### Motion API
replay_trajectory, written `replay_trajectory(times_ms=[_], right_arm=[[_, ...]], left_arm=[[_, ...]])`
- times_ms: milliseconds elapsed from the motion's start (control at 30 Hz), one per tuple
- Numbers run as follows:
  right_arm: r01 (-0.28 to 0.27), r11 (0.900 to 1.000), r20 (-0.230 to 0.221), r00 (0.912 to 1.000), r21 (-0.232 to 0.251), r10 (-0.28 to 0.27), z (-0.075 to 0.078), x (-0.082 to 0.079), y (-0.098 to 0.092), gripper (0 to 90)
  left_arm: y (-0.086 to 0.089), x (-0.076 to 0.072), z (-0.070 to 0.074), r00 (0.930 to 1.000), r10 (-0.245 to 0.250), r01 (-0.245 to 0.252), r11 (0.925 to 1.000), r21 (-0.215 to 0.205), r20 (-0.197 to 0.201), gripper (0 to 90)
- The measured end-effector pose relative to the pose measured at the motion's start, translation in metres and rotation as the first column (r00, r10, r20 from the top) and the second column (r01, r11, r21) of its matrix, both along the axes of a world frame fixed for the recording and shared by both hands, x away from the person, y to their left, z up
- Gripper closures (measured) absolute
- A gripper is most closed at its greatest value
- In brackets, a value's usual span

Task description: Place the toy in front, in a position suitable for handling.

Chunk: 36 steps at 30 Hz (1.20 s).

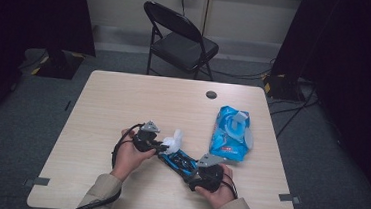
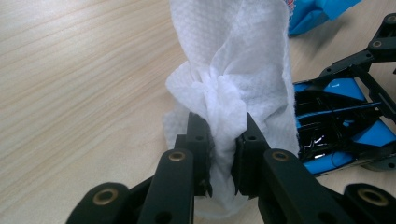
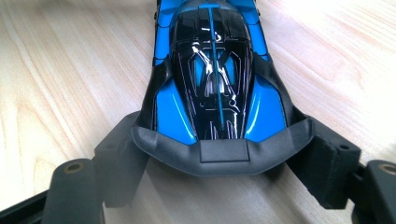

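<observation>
A blue and black toy car [image 1: 181, 161] lies on the wooden table [image 1: 123, 99] near its front edge. My right gripper [image 1: 192, 168] is shut on the car's rear; in the right gripper view the jaws press the ends of the grey rear wing [image 3: 223, 151] of the car [image 3: 217, 70]. My left gripper [image 1: 163, 145] is shut on a crumpled white wipe [image 1: 173, 140]. In the left gripper view the wipe [image 2: 233, 79] stands up from between the jaws, just left of the car [image 2: 336, 121] and close against its side.
A blue wipes pack [image 1: 231, 133] with its white lid flipped up lies to the right of the car. A cable hole [image 1: 211, 94] sits near the table's far edge. Beyond the table stands a black folding chair [image 1: 181, 41]. Cables run over the floor at the right.
</observation>
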State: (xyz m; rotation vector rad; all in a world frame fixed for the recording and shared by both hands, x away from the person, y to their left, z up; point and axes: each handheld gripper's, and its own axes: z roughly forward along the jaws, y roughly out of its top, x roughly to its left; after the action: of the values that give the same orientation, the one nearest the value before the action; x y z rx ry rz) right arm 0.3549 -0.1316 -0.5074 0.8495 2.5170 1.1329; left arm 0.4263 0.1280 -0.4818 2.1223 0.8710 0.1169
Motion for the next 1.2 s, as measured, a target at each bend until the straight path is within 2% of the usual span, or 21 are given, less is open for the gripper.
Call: replay_trajectory(times_ms=[300, 433, 567, 600, 667, 700, 733, 967, 1167, 1200], right_arm=[[0.000, 1.000, 0.000, 1.0000, 0.000, 0.000, 0.000, 0.000, 0.000, 25.0], [0.000, 1.000, 0.000, 1.0000, 0.000, 0.000, 0.000, 0.000, 0.000, 25.0], [0.000, 1.000, 0.000, 1.0000, 0.000, 0.000, 0.000, 0.000, 0.000, 25.0], [0.000, 1.000, 0.000, 1.0000, 0.000, 0.000, 0.000, 0.000, 0.000, 24.9], [0.000, 1.000, -0.001, 1.0000, 0.000, 0.000, 0.000, 0.000, 0.000, 25.0], [0.000, 1.000, 0.000, 1.0000, 0.001, 0.000, 0.000, 0.000, 0.000, 25.0], [0.000, 1.000, 0.000, 1.0000, 0.000, 0.000, 0.000, 0.000, 0.000, 24.9], [0.000, 1.000, 0.000, 1.0000, 0.000, 0.000, 0.000, 0.000, 0.000, 24.9], [0.000, 1.000, -0.001, 1.0000, 0.000, 0.000, 0.000, 0.000, 0.000, 24.9], [0.000, 1.000, 0.000, 1.0000, 0.000, 0.000, 0.000, 0.000, 0.000, 24.9]], left_arm=[[0.002, 0.000, -0.001, 1.0000, -0.006, 0.006, 1.0000, 0.002, 0.004, 79.3], [0.004, 0.000, -0.002, 1.0000, 0.002, -0.002, 0.9999, -0.014, 0.007, 79.5], [0.006, 0.000, -0.002, 0.9999, 0.007, -0.007, 1.0000, 0.003, 0.007, 79.9], [0.009, 0.001, -0.002, 0.9999, 0.008, -0.008, 0.9995, 0.029, 0.009, 80.0], [0.010, 0.000, -0.002, 0.9999, 0.012, -0.012, 0.9996, 0.027, 0.007, 80.0], [0.011, -0.001, -0.002, 0.9999, -0.002, 0.002, 0.9995, 0.030, 0.017, 80.1], [0.012, -0.001, -0.003, 0.9998, 0.004, -0.004, 0.9998, 0.018, 0.018, 80.1], [0.014, -0.001, -0.004, 0.9999, 0.008, -0.008, 1.0000, 0.003, 0.010, 80.1], [0.017, -0.002, -0.003, 0.9998, 0.012, -0.012, 0.9998, 0.017, 0.014, 80.2], [0.021, -0.002, -0.003, 0.9998, 0.016, -0.016, 0.9994, 0.032, 0.011, 80.2]])
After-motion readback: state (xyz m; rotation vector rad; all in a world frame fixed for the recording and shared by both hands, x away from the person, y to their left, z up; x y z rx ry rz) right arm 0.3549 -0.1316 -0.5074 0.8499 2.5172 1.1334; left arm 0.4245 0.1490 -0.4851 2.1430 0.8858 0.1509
